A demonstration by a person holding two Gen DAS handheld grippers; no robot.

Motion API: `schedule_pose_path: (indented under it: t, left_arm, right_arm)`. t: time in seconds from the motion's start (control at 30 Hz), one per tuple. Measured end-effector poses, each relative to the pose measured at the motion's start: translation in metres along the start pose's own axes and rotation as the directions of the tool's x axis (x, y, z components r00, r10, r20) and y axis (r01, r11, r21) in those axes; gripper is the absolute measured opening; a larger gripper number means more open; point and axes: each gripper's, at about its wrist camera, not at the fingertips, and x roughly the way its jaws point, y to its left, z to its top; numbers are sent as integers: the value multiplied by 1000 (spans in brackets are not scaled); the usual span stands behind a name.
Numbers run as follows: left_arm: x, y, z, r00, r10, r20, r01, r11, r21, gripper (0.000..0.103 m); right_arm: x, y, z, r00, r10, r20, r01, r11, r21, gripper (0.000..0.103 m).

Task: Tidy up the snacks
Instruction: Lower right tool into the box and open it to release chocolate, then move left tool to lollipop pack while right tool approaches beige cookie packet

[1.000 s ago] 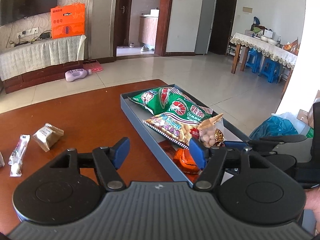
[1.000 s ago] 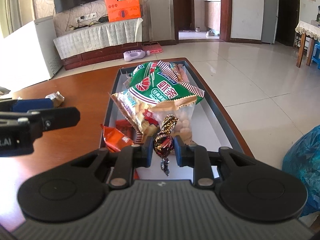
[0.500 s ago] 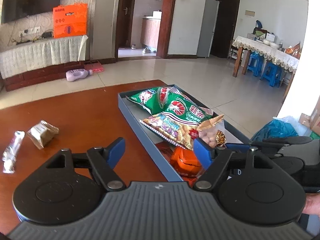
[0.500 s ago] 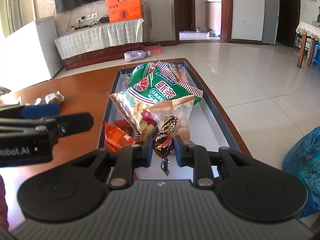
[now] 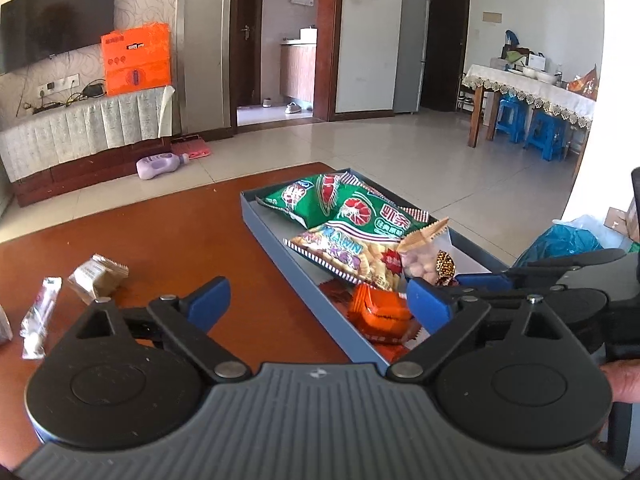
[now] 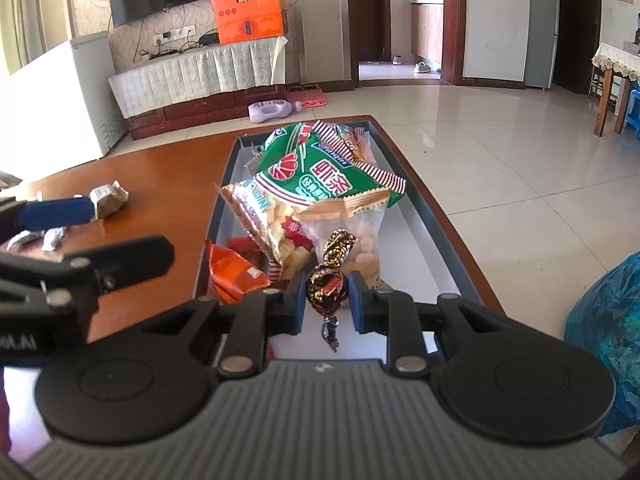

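At lower centre our right gripper (image 6: 327, 307) pinches a foil candy (image 6: 326, 285) over the tray (image 6: 434, 229); releasing it comes next. Our left gripper (image 5: 318, 303) is opening, empty.

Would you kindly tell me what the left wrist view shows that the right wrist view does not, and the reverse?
Only the left wrist view shows the left gripper head-on, its jaws opening with nothing between them, and a white stick packet lying clear on the table. Only the right wrist view shows the right gripper shut on a foil-wrapped candy, and a white appliance at left. Both show the tray, the green bag and the small beige packet.
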Motion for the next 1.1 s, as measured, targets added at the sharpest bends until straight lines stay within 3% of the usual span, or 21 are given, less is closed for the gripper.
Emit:
schedule_pose_path:
  t: [0.17,0.5,0.7,0.8,0.97,1.1]
  left_arm:
    - [1,-2,-5,1000,-23,-9,23,1000,4,97]
    - [-7,11,-13,998,6,-60,-4,1000,28,97]
    - [-19,26,-15,997,27,-77,-25,999,21,97]
    - [-30,34,-17,996,53,-65,-52,998,31,97]
    - [-51,65,-21,990,143,-5,-143,989,27,97]
    - [-60,110,-30,971,240,2,-240,971,-1,97]
  right_arm:
    - [1,1,-3,999,-31,-22,30,999,-19,27]
    - [-10,19,-6,998,-56,-16,55,997,-51,27]
    - [-18,31,-6,997,-74,23,75,995,-61,40]
    - [-24,38,-4,994,-86,70,90,994,-59,40]
    - [-46,54,5,976,13,215,-4,999,-40,40]
    - [-48,87,11,962,138,235,-115,987,-111,40]
